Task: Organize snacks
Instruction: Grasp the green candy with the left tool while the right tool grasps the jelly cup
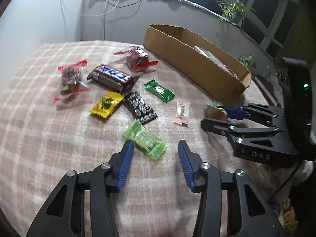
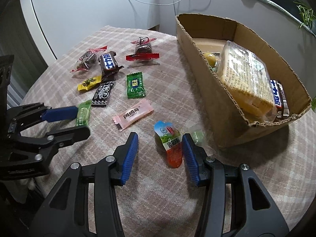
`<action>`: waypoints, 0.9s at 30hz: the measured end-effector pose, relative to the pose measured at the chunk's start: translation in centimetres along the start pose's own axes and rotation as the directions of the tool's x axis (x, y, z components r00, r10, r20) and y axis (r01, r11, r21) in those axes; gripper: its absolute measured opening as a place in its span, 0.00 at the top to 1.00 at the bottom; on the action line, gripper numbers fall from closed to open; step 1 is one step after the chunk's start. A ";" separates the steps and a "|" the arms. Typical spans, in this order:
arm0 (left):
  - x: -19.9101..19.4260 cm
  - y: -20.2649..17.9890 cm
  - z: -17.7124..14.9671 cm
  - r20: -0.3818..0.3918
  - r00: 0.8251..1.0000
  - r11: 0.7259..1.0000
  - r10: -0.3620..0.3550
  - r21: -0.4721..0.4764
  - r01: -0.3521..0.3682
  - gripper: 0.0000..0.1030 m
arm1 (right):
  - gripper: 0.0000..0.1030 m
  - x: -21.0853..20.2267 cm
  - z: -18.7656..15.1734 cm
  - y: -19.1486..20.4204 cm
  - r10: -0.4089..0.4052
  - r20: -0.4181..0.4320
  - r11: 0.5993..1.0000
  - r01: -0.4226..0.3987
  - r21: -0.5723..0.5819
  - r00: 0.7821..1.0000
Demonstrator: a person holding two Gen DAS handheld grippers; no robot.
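Observation:
Several wrapped snacks lie on a pink checked cloth [image 1: 49, 138]. My left gripper [image 1: 156, 148] is open around a light green candy [image 1: 145, 142], which also shows in the right wrist view [image 2: 83, 113]. My right gripper [image 2: 160, 140] is open around an orange jelly cup [image 2: 170, 144], with its right finger touching it; the cup also shows in the left wrist view [image 1: 215, 113]. A cardboard box [image 2: 227, 118] at the right holds a cake pack [image 2: 244, 77] and a Snickers bar [image 2: 279, 98].
On the cloth lie a pink candy [image 2: 133, 114], a dark green candy [image 2: 135, 86], a black candy [image 2: 103, 93], a yellow candy [image 2: 88, 83], a Snickers bar [image 2: 108, 62] and two clear red-edged packs [image 2: 143, 50]. A potted plant [image 1: 233, 9] stands on the sill.

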State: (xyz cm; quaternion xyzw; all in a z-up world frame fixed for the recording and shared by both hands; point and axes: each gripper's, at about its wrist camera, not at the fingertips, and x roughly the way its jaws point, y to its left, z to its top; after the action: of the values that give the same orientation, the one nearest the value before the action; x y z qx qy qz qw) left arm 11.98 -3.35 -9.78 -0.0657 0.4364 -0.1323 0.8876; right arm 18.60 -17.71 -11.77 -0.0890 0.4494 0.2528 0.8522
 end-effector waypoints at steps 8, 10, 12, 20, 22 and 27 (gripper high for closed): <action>1.2 -0.7 0.9 0.030 0.996 0.995 0.083 0.055 -0.085 0.58 | 0.64 -0.2 -0.1 -0.4 -0.009 0.005 1.000 0.009 0.003 1.000; 1.2 -0.9 0.7 0.038 0.994 0.991 0.107 0.081 -0.109 0.64 | 0.69 -0.2 -0.2 -0.5 -0.018 0.008 1.000 0.017 0.009 1.000; 1.1 -0.6 0.6 0.043 0.993 0.990 0.111 0.078 -0.114 0.75 | 0.71 -0.2 -0.2 -0.7 -0.015 0.009 1.000 0.015 0.016 1.000; 0.6 0.2 0.3 0.052 0.994 0.993 0.097 0.062 -0.100 0.81 | 0.76 -1.2 -0.4 -0.8 -0.012 0.034 0.999 0.011 0.033 0.999; 0.3 0.3 0.3 0.051 0.995 0.994 0.091 0.056 -0.093 0.81 | 0.76 -1.7 -0.5 -0.8 -0.004 0.045 0.999 0.003 0.042 0.999; -0.7 0.5 0.6 0.069 0.995 0.997 0.066 0.035 -0.069 0.81 | 0.76 -3.2 -0.1 -0.8 0.003 0.076 0.999 -0.007 0.045 0.997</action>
State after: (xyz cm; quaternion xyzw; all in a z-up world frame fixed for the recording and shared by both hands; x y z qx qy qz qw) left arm 12.12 -2.66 -8.98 -0.0387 0.4052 -0.1082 0.9070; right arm 17.45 -19.52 -9.32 -0.0589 0.4228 0.2478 0.8697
